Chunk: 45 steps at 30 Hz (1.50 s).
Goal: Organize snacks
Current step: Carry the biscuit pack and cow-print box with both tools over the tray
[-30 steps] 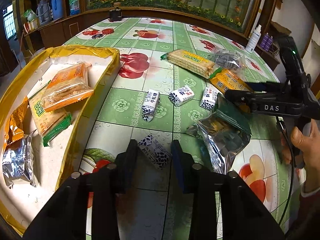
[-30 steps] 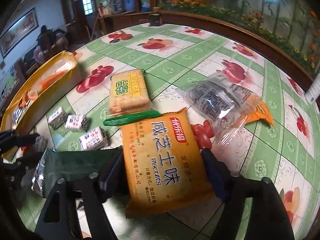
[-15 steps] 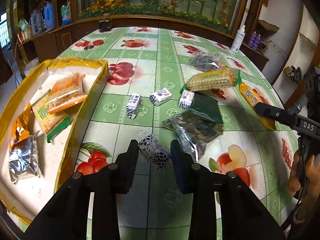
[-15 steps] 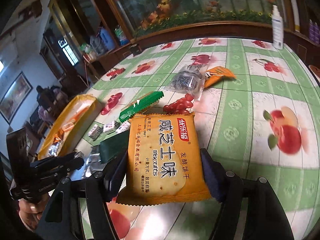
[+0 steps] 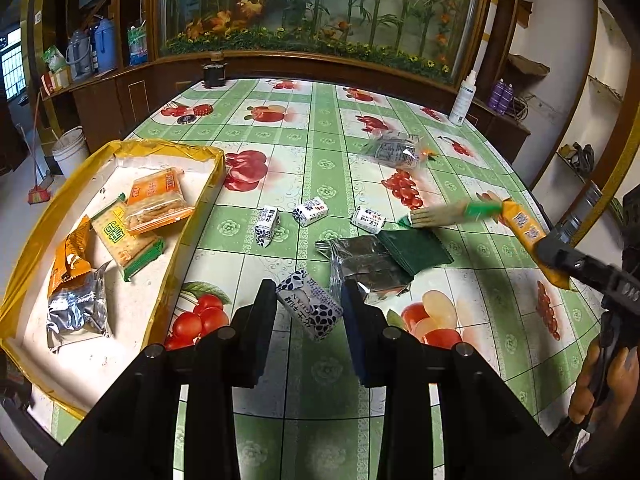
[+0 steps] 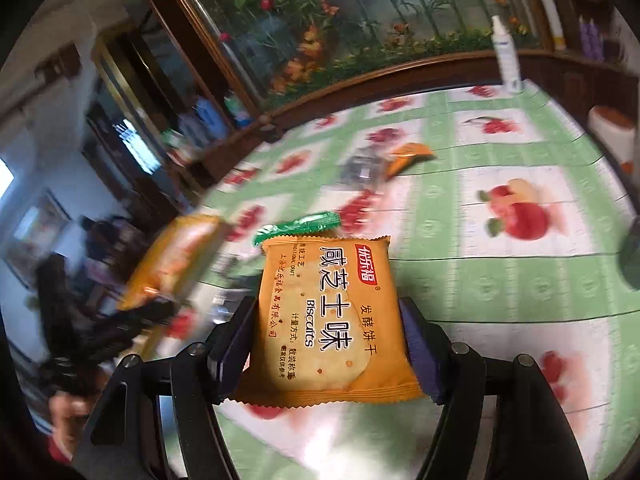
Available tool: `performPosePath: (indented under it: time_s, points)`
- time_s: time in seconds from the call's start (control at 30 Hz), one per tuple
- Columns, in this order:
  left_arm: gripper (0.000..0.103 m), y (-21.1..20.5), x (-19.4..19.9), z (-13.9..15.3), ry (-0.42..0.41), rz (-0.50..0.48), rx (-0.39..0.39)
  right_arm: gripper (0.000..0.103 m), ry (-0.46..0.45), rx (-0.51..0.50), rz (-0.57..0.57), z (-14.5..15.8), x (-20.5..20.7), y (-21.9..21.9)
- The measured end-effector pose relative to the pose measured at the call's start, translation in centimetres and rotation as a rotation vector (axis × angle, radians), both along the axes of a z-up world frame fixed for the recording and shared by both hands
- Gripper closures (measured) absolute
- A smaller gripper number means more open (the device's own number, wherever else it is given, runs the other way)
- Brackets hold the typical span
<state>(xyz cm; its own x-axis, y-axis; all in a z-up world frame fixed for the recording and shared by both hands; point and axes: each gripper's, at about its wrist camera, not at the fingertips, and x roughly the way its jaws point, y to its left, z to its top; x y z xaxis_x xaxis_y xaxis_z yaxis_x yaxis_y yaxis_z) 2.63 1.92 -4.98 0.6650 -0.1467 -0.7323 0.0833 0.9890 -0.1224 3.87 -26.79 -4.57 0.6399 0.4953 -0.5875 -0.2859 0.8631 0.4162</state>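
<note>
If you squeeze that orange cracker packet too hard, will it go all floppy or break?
The orange biscuit packet sticks out flat and straight from the right gripper, so it is probably fairly stiff, not floppy. It is printed "Biscuits", so hard squeezing would likely crack what is inside. Its wrapper looks smooth and shiny, so it may slip a little between the pads.

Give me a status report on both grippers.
Left gripper shut on small candy. Right gripper shut on orange biscuit pack. Yellow tray unobstructed.
</note>
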Motion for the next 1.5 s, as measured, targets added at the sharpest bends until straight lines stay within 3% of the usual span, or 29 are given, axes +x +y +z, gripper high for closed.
performPosePath:
  time_s: [0.03, 0.07, 0.13, 0.2, 0.27, 0.37, 0.73, 1.13, 1.5]
  points:
    - [0.073, 0.0, -0.2, 0.1, -0.002, 0.000, -0.002, 0.032, -0.019, -0.095, -0.020, 0.4, -0.2, 1.0]
    - [0.073, 0.1, -0.4, 0.2, -0.006, 0.000, -0.001, 0.032, -0.026, -0.108, -0.015, 0.5, -0.3, 1.4]
    - [0.073, 0.3, -0.7, 0.5, -0.019, 0.013, 0.020, 0.032, -0.024, -0.010, 0.032, 0.7, -0.3, 1.7]
    - [0.073, 0.6, -1.0, 0.8, -0.030, 0.029, 0.037, 0.032, -0.059, -0.101, 0.009, 1.3, -0.6, 3.1]
    - [0.072, 0.9, -1.3, 1.1, -0.048, 0.048, 0.063, 0.032, -0.057, -0.031, 0.056, 1.7, -0.7, 3.7]
    - [0.072, 1.7, -1.6, 1.5, -0.066, 0.078, 0.094, 0.032, -0.092, -0.066, 0.081, 2.7, -0.9, 5.9]
    - [0.072, 6.9, -2.1, 1.6, -0.075, 0.223, 0.120, 0.032, -0.149, -0.038, 0.212, 4.4, -0.5, 13.1]
    - [0.072, 14.3, -1.9, 0.4, -0.028, 0.391, 0.080, 0.033, -0.131, -0.009, 0.345, 3.3, 2.3, 22.0]
    - [0.072, 16.5, -0.8, -0.9, -0.004, 0.438, 0.077, 0.033, -0.105, -0.041, 0.409, 1.7, 5.2, 28.8]
